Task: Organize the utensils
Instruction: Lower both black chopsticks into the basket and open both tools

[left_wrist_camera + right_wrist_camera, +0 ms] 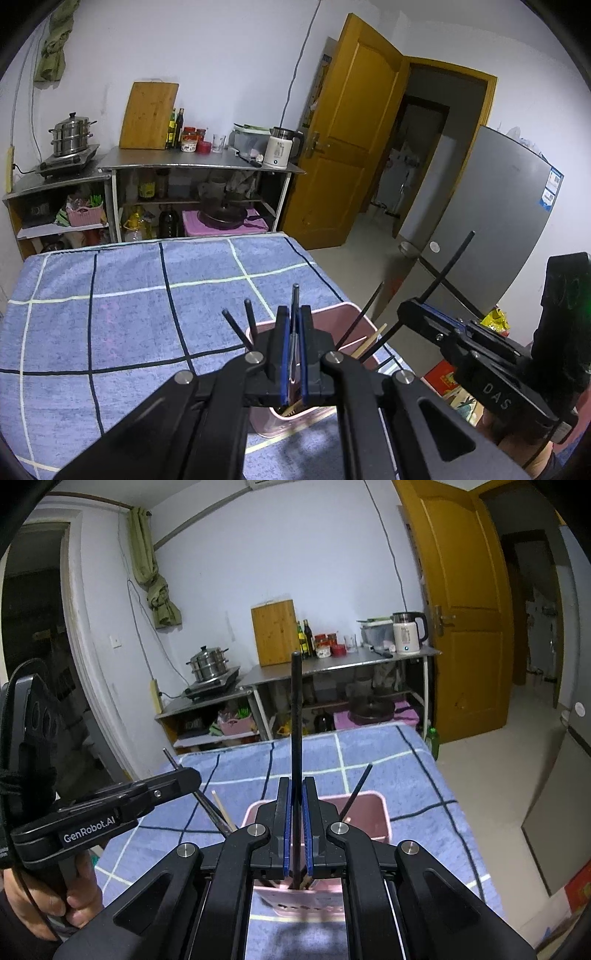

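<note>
A pink plastic basket (332, 317) (373, 805) stands on the blue checked cloth, holding several black chopsticks and a wooden one (369, 341). My left gripper (294, 321) is shut on a black chopstick (295, 295) that stands upright above the basket. My right gripper (295, 794) is shut on another black chopstick (295, 709), also upright over the basket. In the left wrist view the right gripper (424, 314) shows at the right with its chopstick (448, 266) slanting up. In the right wrist view the left gripper (184, 775) shows at the left.
The blue checked cloth (129, 314) covers the table. Behind it stand steel shelves (199, 162) with a steamer pot (72, 134), cutting board, bottles and kettle (280, 147). A yellow door (351, 147) and grey fridge (491, 221) are at the right.
</note>
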Demonstrator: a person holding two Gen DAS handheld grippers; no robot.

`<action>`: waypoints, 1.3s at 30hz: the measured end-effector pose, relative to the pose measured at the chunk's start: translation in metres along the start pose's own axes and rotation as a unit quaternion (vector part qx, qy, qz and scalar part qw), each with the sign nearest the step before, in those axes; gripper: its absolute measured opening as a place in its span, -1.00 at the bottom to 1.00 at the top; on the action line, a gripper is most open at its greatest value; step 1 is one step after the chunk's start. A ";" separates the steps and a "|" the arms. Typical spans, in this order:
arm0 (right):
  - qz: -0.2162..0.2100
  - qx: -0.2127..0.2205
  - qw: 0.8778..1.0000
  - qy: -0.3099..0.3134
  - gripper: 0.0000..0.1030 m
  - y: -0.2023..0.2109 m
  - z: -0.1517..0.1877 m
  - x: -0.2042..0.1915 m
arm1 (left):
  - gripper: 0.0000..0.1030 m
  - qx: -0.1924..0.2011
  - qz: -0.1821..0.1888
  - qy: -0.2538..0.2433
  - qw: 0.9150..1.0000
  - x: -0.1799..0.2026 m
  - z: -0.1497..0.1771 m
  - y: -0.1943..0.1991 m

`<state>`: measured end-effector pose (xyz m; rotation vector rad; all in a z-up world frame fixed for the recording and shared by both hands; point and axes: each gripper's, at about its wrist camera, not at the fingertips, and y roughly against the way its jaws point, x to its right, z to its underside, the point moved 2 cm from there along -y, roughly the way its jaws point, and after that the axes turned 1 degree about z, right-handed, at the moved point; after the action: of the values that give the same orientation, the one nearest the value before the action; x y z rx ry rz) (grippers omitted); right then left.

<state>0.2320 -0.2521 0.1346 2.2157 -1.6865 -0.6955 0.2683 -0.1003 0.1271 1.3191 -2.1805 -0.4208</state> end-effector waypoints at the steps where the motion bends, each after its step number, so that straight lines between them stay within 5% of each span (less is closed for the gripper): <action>1: 0.001 -0.003 1.000 0.002 -0.90 -0.003 0.002 0.000 | -0.91 -0.002 -0.001 0.000 1.000 -0.001 0.003 -0.003; 20: 0.001 -0.058 0.998 0.011 -0.89 -0.038 0.042 -0.001 | -0.90 -0.045 -0.004 -0.009 0.999 -0.007 0.039 -0.028; 39: 0.012 -0.020 0.999 0.024 -0.72 0.008 0.029 -0.011 | -0.63 -0.006 -0.001 -0.012 1.000 -0.003 0.031 0.021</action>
<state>0.2074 -0.2416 0.1163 2.1642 -1.6597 -0.6585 0.2354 -0.0886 0.1124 1.3171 -2.1928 -0.4532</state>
